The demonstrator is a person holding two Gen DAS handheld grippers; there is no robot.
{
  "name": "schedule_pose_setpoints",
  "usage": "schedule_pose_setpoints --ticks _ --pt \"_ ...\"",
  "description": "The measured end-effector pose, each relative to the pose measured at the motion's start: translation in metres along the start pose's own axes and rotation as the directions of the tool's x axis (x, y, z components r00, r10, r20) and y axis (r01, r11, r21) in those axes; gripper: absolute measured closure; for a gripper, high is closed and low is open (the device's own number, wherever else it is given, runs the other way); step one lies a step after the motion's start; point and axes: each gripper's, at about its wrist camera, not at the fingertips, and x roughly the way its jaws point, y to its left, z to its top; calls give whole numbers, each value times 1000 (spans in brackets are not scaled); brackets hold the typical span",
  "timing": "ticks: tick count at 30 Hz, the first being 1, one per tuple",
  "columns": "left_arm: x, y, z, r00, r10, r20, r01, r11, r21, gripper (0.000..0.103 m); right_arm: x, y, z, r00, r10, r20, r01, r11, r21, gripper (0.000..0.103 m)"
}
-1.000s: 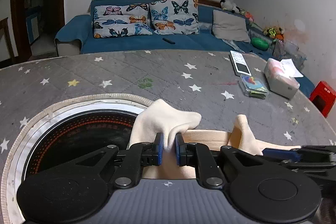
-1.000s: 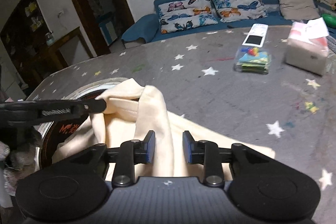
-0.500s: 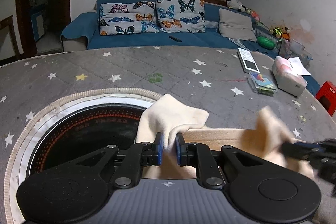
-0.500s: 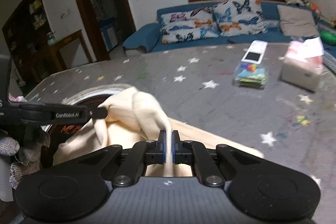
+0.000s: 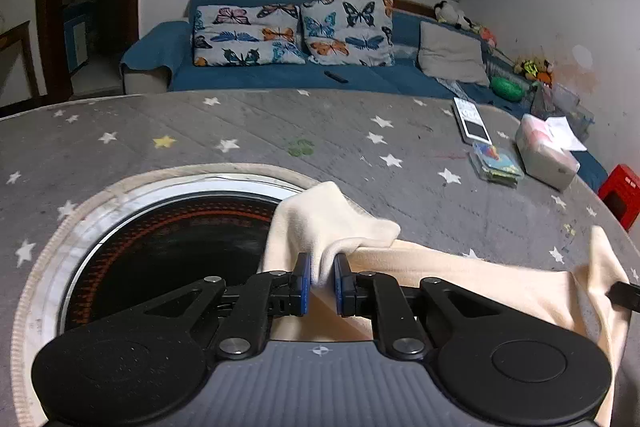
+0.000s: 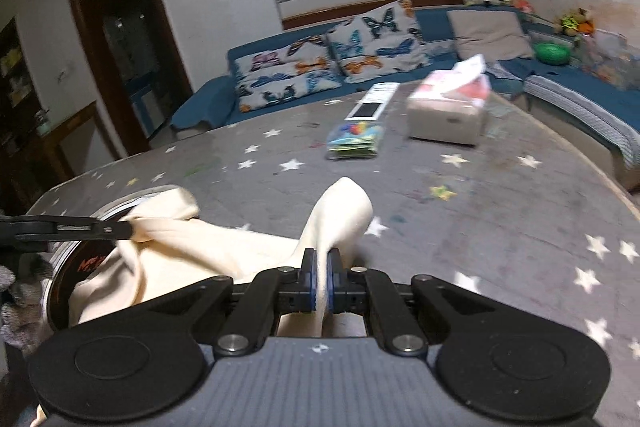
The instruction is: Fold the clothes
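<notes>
The bench, covered in grey star-print fabric, carries a round black inset plate at its near left. A cream garment hangs stretched between both tongs above the near edge, partly over the plate. The left tongs are closed on one bunched corner; the right tongs are closed on another.

Step in hand, judged: the garment is held taut by two corners for laying out or folding over. The next move calls for keeping both grips level and the edge straight.
</notes>
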Motion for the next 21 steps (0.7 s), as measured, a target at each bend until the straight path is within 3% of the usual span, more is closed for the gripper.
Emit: schedule_pose_setpoints --ticks 12,21 --pt "-18 20 -6 1000 4 -15 -6 994 -111 87 -28 -20 -11 999 -45 27 43 997 61 99" --pt "-17 9 -14 1000 -9 -23 8 998 -61 86 -26 -29 -19 998 -57 9 56 995 87 99"
